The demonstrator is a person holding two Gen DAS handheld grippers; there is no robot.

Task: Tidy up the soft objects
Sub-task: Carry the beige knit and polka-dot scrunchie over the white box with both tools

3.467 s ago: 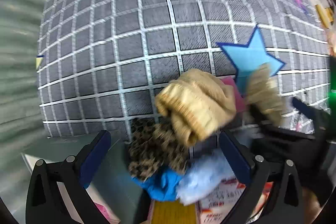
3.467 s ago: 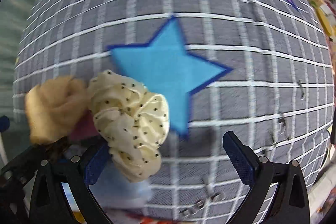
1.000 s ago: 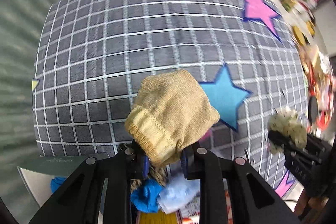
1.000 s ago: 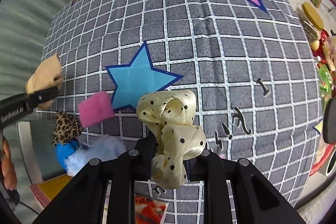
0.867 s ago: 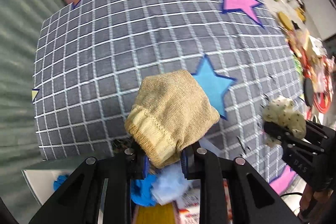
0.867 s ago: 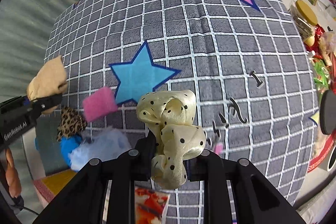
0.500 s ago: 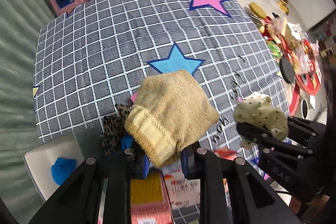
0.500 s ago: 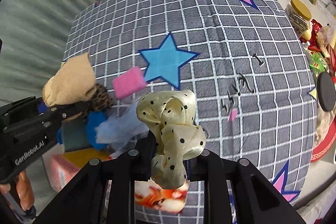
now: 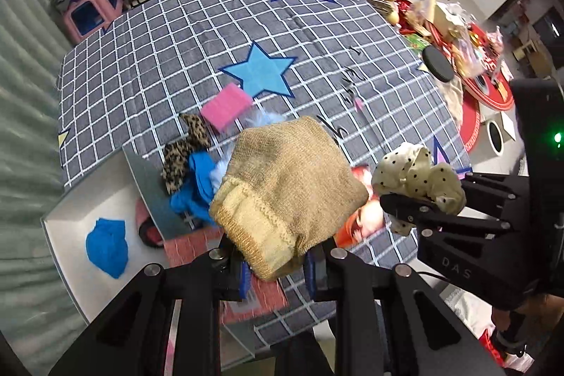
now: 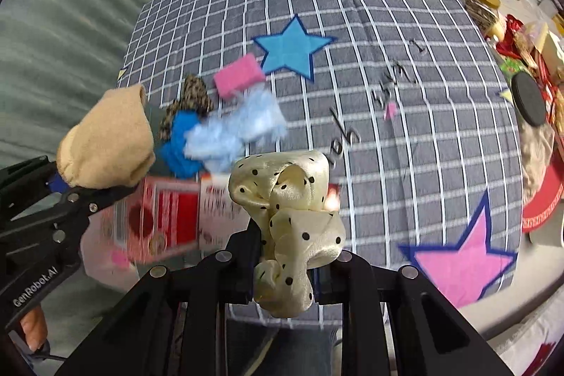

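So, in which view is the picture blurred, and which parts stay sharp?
Right wrist view: the light blue fluff and the red printed box are smeared, while the dotted scrunchie stays crisp. Left wrist view: mostly sharp, the tan knit sock clear; both views bend the checked cloth like a fisheye.

Knit sock (image 9: pixel 285 196): we saw tan, paler at the cuff.
Scrunchie (image 10: pixel 292 221): cream, black dots.
Sponge (image 9: pixel 225 110): pink.
Blanket (image 9: pixel 169 51): we noted grey with white grid, blue and pink stars.
Leopard cloth (image 9: pixel 183 154): brown, black spots.
Claws: black.
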